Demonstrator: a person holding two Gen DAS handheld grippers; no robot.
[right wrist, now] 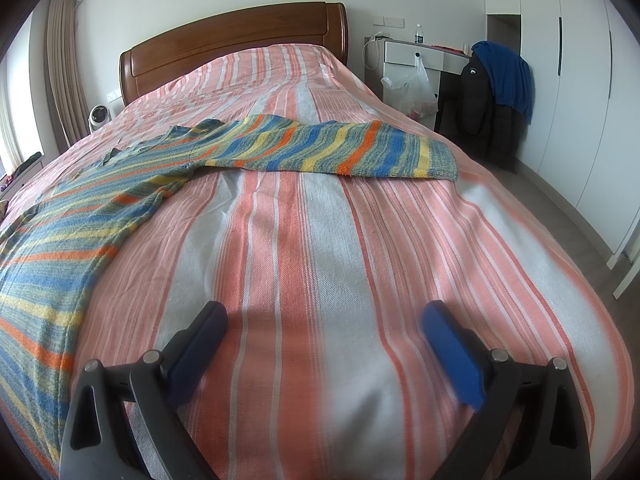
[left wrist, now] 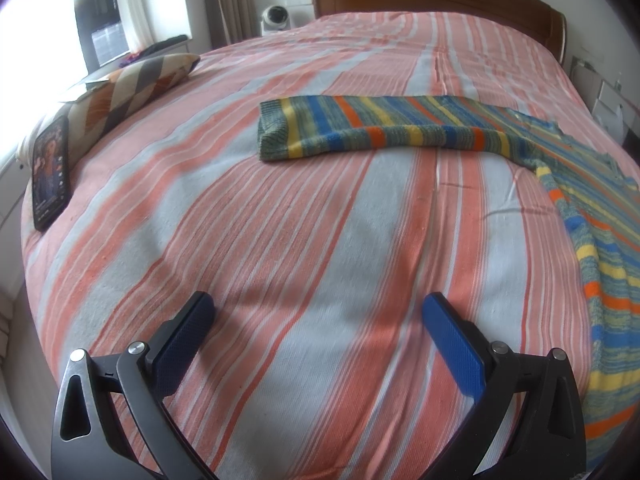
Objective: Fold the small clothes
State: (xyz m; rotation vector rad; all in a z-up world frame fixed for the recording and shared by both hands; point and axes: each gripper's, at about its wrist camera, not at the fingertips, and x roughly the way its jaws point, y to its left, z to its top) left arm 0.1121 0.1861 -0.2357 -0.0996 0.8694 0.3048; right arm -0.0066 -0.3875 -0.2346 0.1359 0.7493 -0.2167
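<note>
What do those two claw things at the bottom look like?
Both match. The left gripper and right gripper each have two flat blue textured pads on black metal linkage arms with triangular cut-outs and silver pivot pins. No cables, markings or sleeves show.

No readable text
The logo on the black jacket [right wrist: 474,92] and the phone [left wrist: 51,172] screen are too small to read.

Striped knit sweater [left wrist: 384,130] — blue, yellow, orange, green bands — lies flat on bed, unfolded; one sleeve extended toward 9 o'clock, body at 4 o'clock.
</note>
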